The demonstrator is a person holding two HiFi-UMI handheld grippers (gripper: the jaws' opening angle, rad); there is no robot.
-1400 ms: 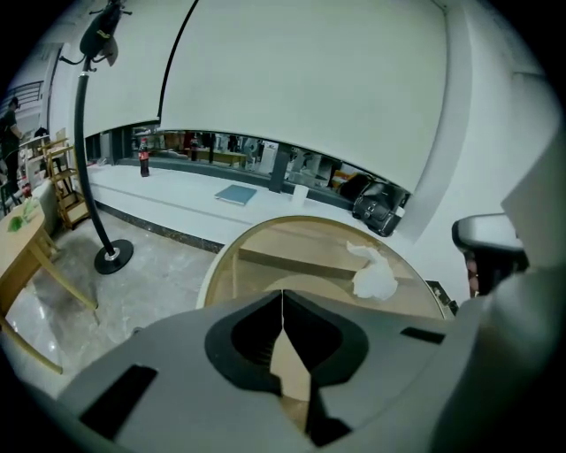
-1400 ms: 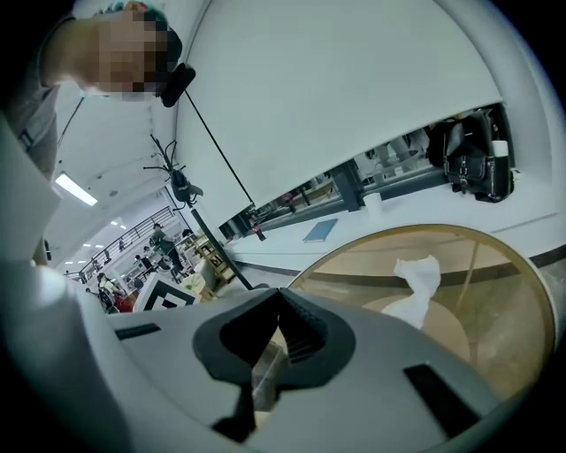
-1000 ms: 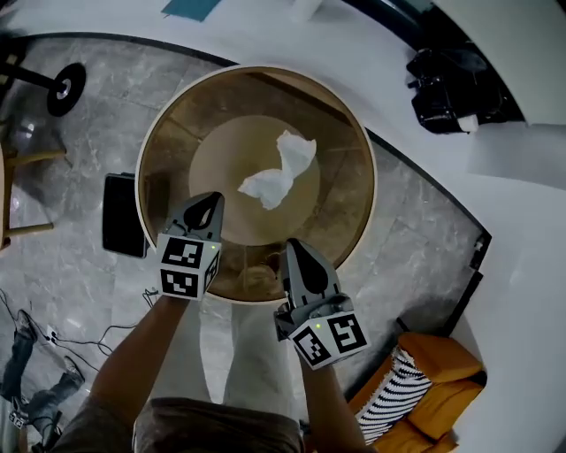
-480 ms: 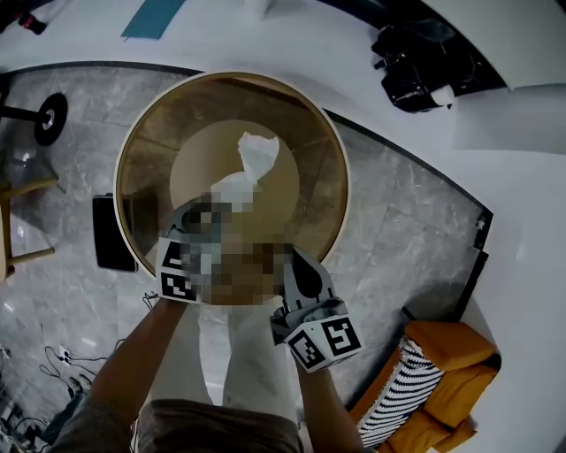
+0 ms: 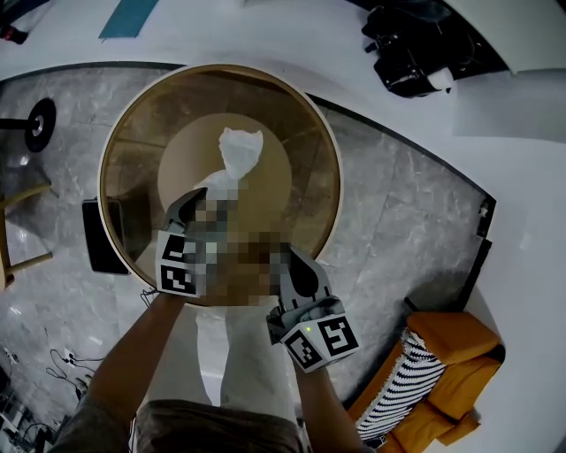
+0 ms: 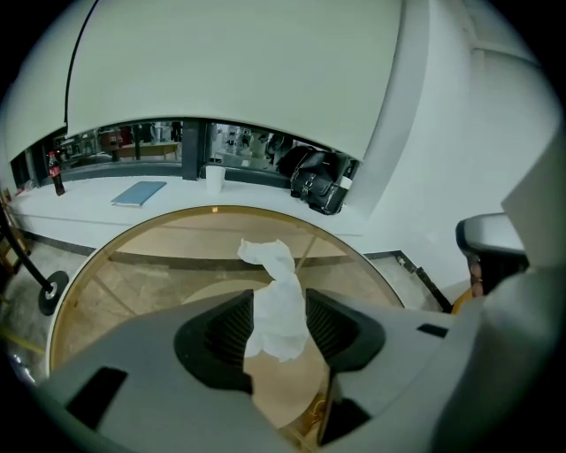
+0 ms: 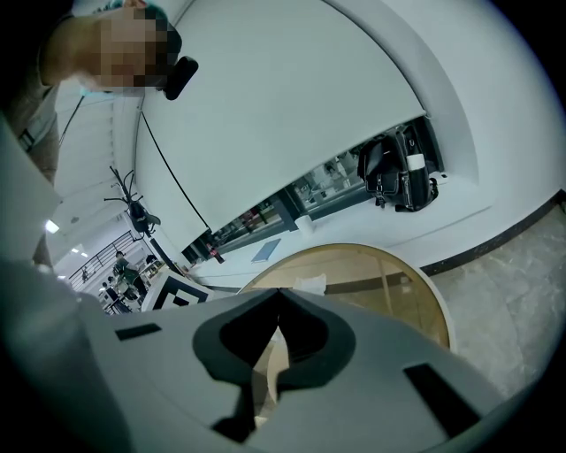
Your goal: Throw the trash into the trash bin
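The trash is a crumpled white tissue (image 5: 239,150) lying on a round glass table with a wooden rim (image 5: 332,177). My left gripper (image 5: 202,205) reaches over the table's near side, and its jaws are opening. In the left gripper view the tissue's (image 6: 279,305) near end sits between the two pads, which stand about as wide as the tissue. My right gripper (image 5: 296,265) hovers at the table's near edge, to the right of and behind the left one. Its jaws (image 7: 279,292) are shut with nothing in them. A mosaic patch hides part of the left gripper in the head view.
A black rectangular box (image 5: 97,234) stands on the grey floor left of the table. A white ledge behind it holds a black bag (image 5: 407,53), a blue book (image 5: 128,16) and a white cup (image 6: 214,175). An orange chair with a striped cushion (image 5: 442,372) is at the lower right.
Both grippers have moved forward over the table. The left one, short of the tissue before, has reached its near end and its jaws have parted around it.
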